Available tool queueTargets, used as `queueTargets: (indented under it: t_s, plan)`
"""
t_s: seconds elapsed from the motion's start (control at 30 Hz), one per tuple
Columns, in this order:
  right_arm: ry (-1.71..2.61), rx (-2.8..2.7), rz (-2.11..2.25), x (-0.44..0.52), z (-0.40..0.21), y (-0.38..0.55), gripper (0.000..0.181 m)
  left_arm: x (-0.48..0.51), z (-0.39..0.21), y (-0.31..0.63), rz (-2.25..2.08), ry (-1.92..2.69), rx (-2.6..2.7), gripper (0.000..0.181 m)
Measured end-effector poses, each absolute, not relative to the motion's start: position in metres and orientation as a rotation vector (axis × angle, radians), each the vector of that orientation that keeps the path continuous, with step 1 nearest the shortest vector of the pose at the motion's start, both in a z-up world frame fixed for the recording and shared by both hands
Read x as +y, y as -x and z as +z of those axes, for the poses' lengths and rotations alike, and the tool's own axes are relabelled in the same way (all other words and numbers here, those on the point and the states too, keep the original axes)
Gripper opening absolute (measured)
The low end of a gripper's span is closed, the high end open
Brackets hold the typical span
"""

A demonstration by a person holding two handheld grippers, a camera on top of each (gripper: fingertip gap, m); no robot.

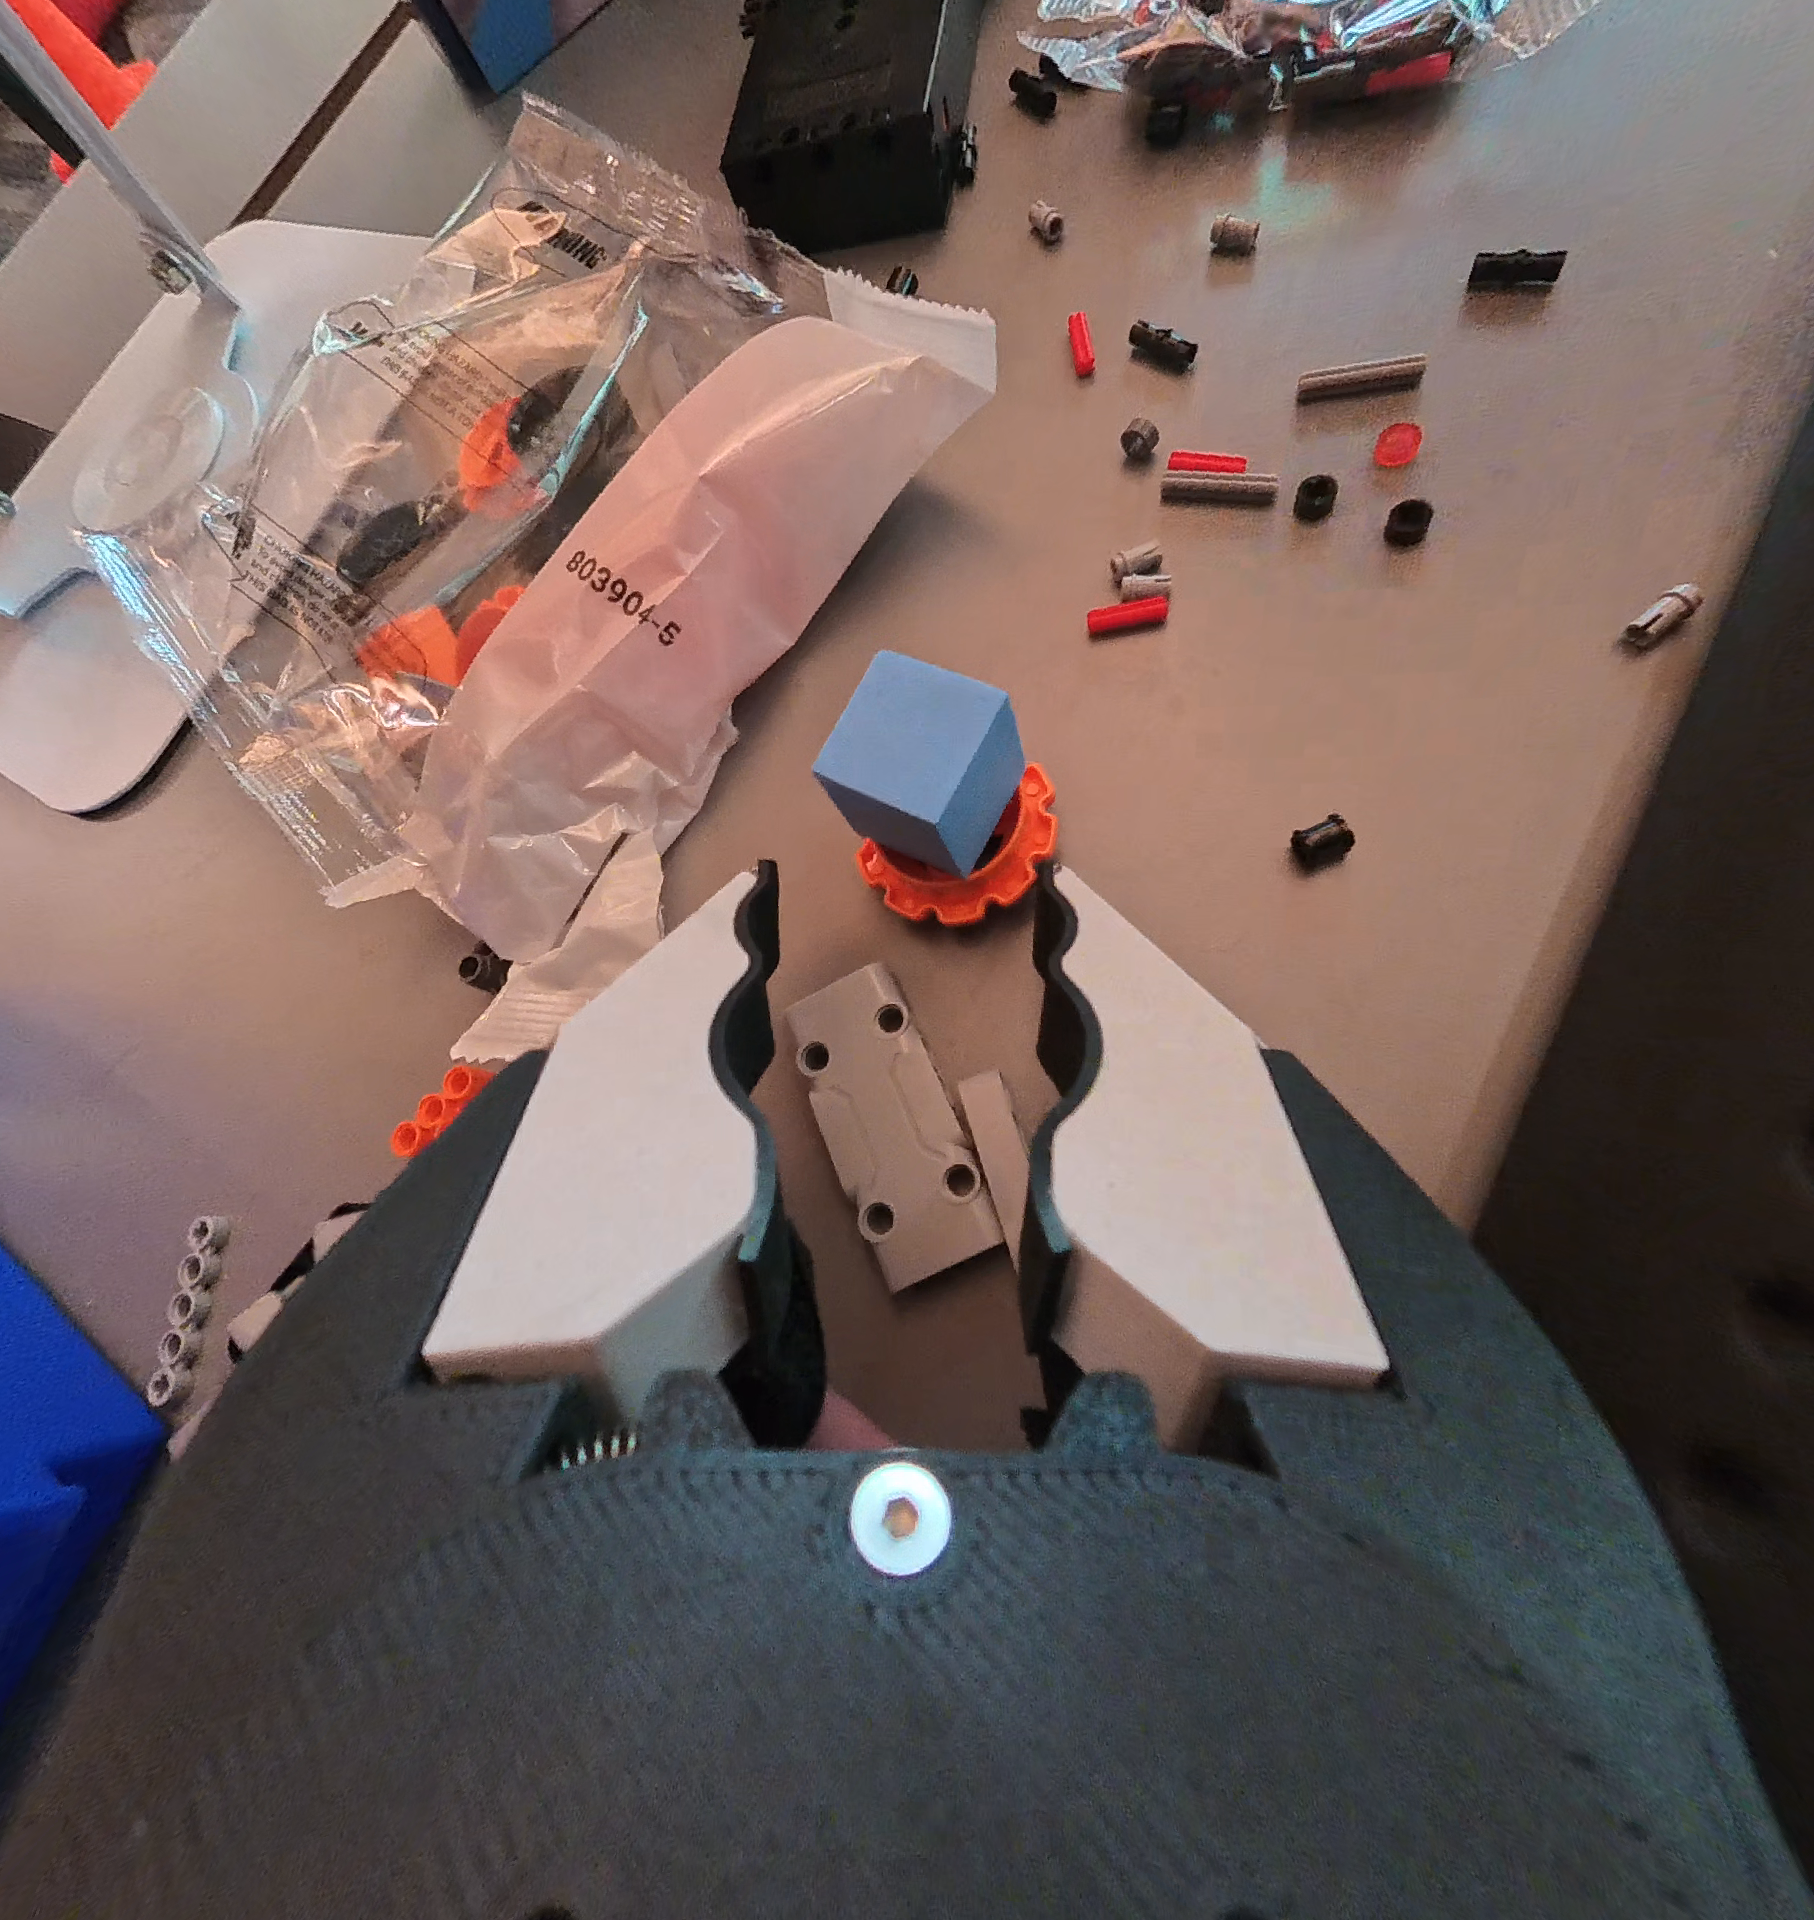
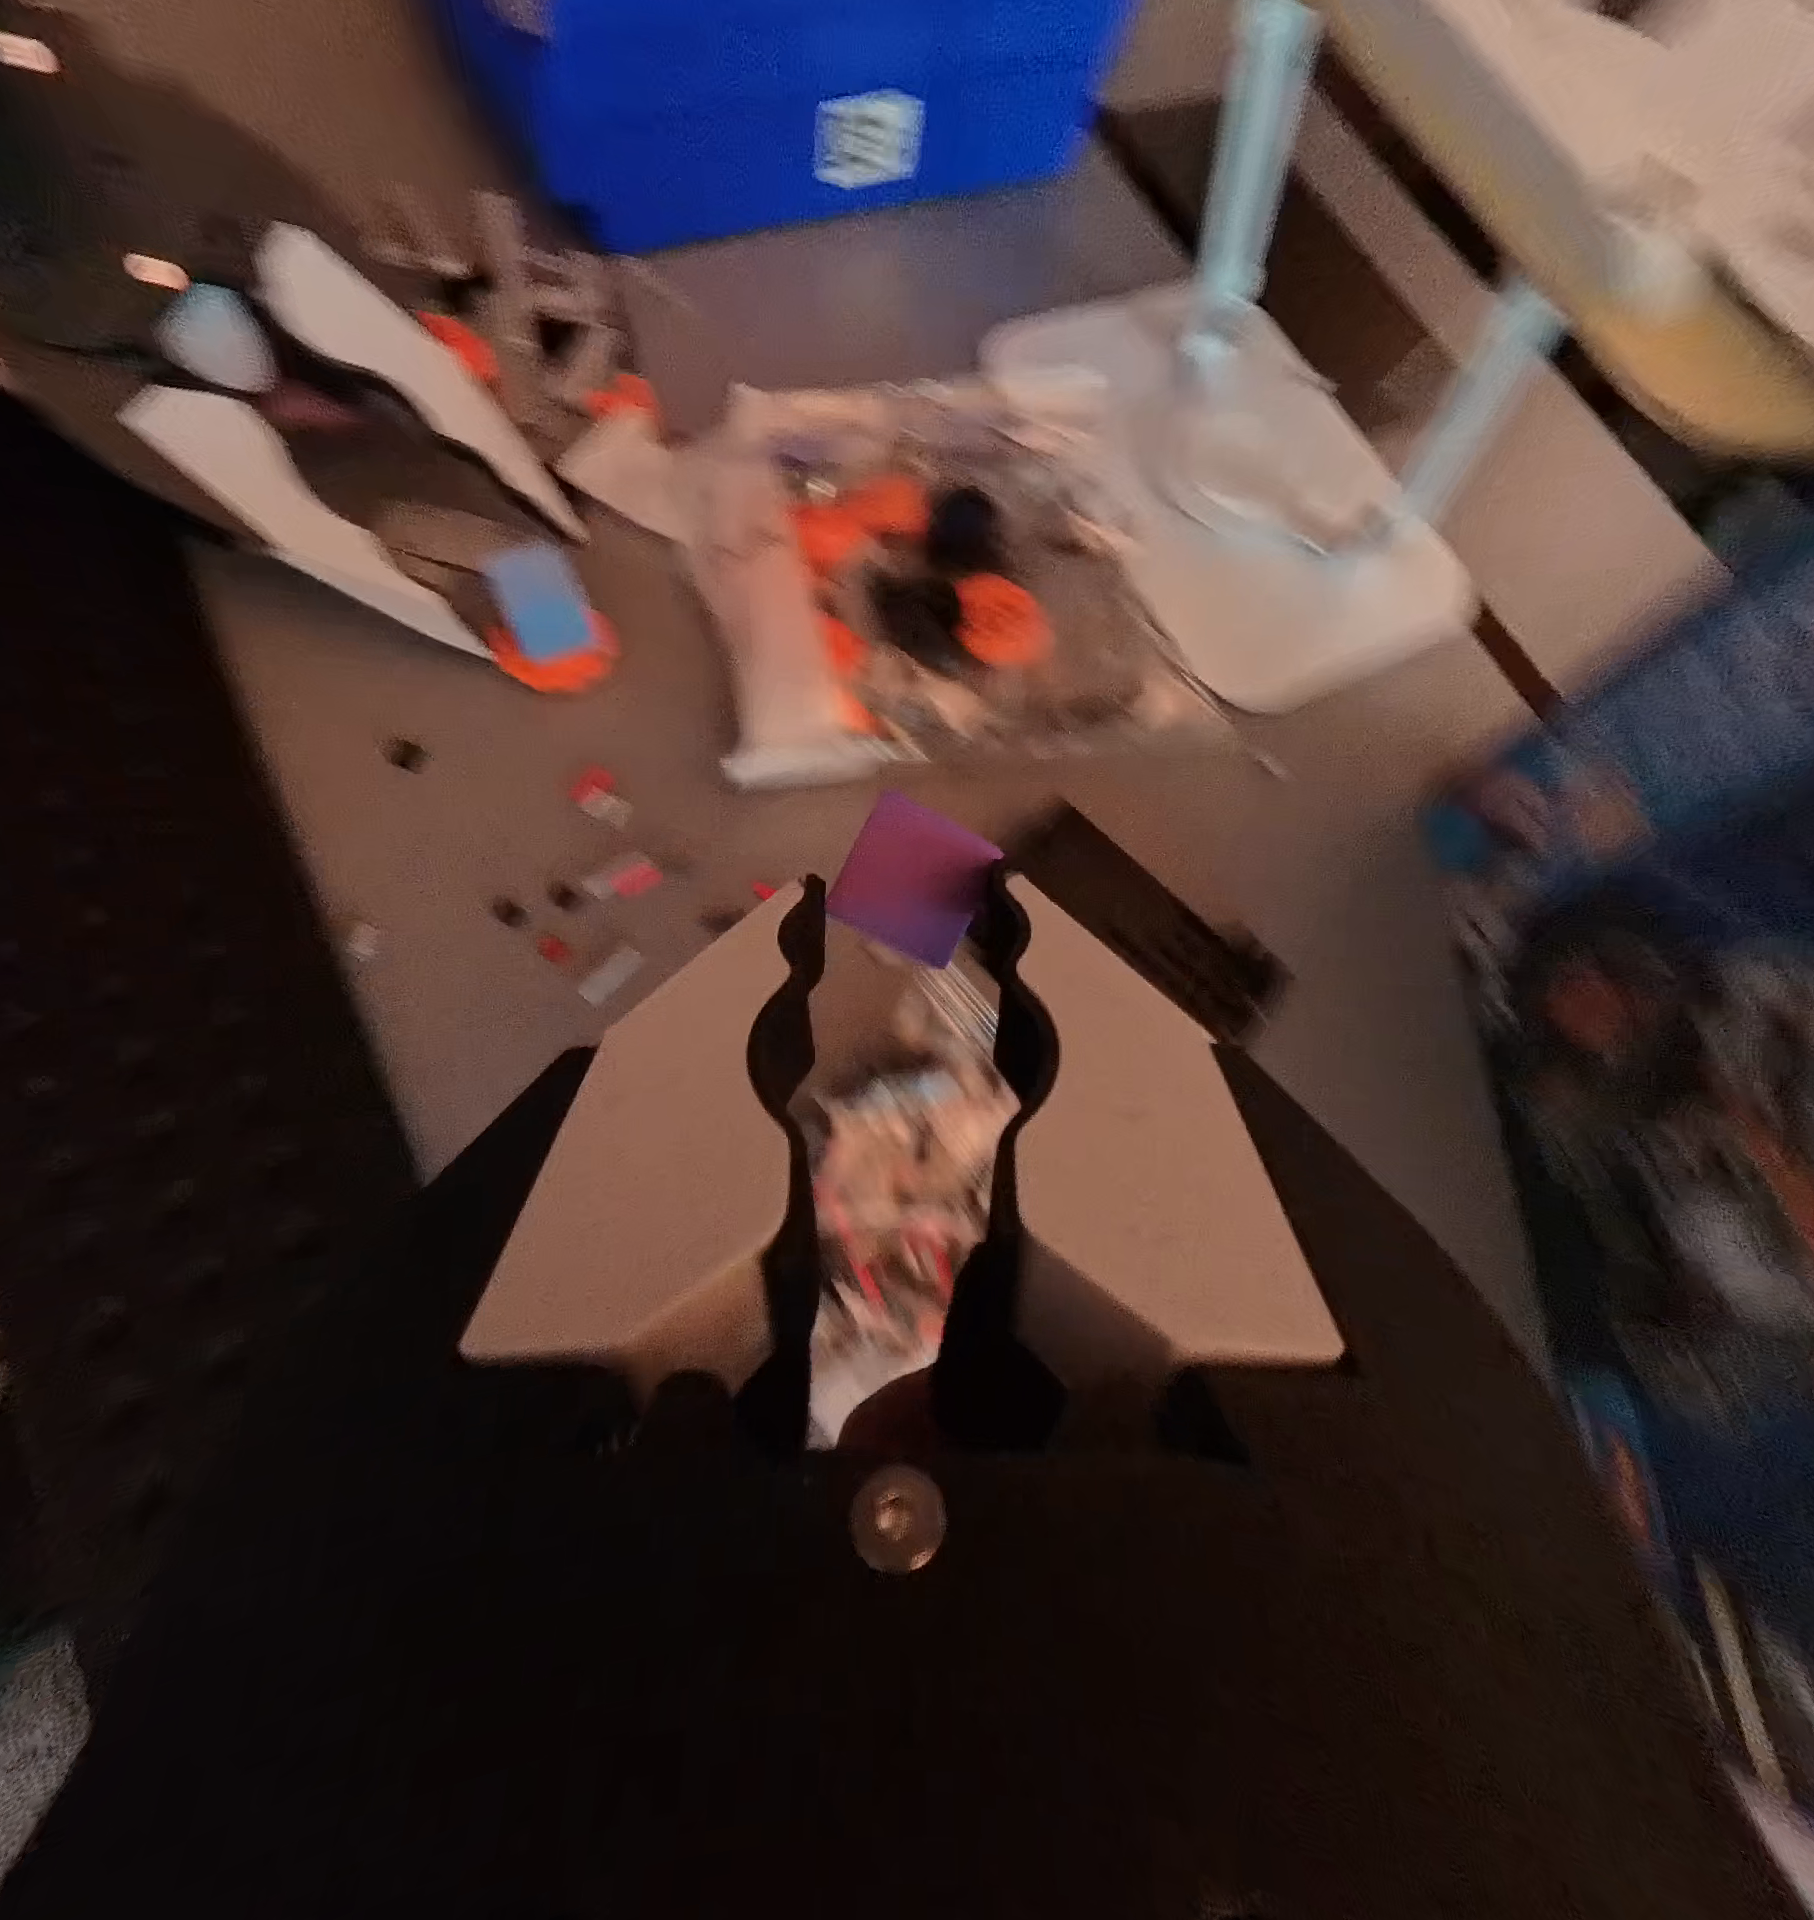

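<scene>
1. Left gripper (image 1: 903, 883) hangs with fingers spread and empty; blue cube (image 1: 924, 769) sits just ahead, propped tilted on orange gear ring (image 1: 960, 883).
2. Right gripper (image 2: 903, 904) pinches purple cube (image 2: 908, 878) at its fingertips, clear of the table (image 2: 363, 727).

A white paper bag (image 1: 664, 634) is lying on the counter (image 1: 1246, 727), and it is showing a short black number printed along its side. A clear plastic bag (image 1: 383, 468) is lying just beside it, showing a warning word in big letters and blocks of tiny print. A blue box (image 2: 778, 114) is wearing a small white sticker (image 2: 869, 138), too blurry to read.
</scene>
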State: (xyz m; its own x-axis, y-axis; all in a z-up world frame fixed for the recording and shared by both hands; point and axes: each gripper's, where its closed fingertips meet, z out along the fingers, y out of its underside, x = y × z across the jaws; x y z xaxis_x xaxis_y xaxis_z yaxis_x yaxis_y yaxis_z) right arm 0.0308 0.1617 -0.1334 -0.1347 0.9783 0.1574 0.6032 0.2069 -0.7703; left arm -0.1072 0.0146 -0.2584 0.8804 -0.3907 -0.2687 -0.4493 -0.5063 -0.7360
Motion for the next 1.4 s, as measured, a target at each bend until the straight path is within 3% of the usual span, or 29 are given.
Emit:
queueTargets:
  t_s: [0.3,0.8,1.0,1.2,1.4]
  plan:
    - [1.203,-2.281,0.792,0.034,-0.187,0.083,0.030,0.013,-0.257,0.106,0.068,2.136,0.608,0.047]
    - [1.193,-2.449,0.712,0.018,-0.216,0.098,0.030,0.013,-0.258,0.105,0.054,2.137,0.615,0.046]
    - [1.194,-2.400,0.699,0.023,-0.205,0.096,0.049,0.012,-0.258,0.105,0.055,2.134,0.615,0.047]
    - [1.284,-2.138,0.698,0.076,-0.156,0.050,0.048,0.011,-0.248,0.104,0.051,2.093,0.598,0.049]
    - [1.686,-1.674,0.288,0.252,-0.133,-0.097,0.055,0.011,-0.243,0.101,0.047,2.070,0.612,0.050]
